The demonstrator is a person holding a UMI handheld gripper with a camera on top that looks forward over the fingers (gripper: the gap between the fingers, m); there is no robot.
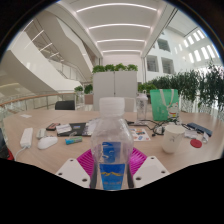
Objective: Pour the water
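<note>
Clear plastic: the water bottle [111, 145] is see-through, with a blue label low on its body, and it stands upright between the fingers, nearest of everything in view.
Gripper: the gripper [111, 160] has its two magenta pads [86, 160] against the lower sides of the bottle, one on each flank at the label; it looks closed on the bottle, with no gap showing at either side.
Bottle position: it seems lifted or just at the table's near edge; its base is hidden below the fingers, so which of the two cannot be told.
Handling: thin-walled plastic of this kind likely gives under a squeeze and is smooth, so it may slip or buckle if pressed hard. How full it is cannot be read, so its weight is a guess; water inside would shift as it tips.
Where to hold: the labelled band low on the body, where the pads sit now, looks the sensible place, since the label offers some grip.
Likely target: a white paper cup [174, 137] stands on the table beyond the fingers, to the right, apart from the bottle.
Table: a pale tabletop [50, 152] carries scattered small items, papers and a white device [26, 138] at the left; a green bin [164, 103] stands farther back.
Room: a large bright atrium with white balconies, planters of green plants [115, 69] and strip lights on the ceiling.
</note>
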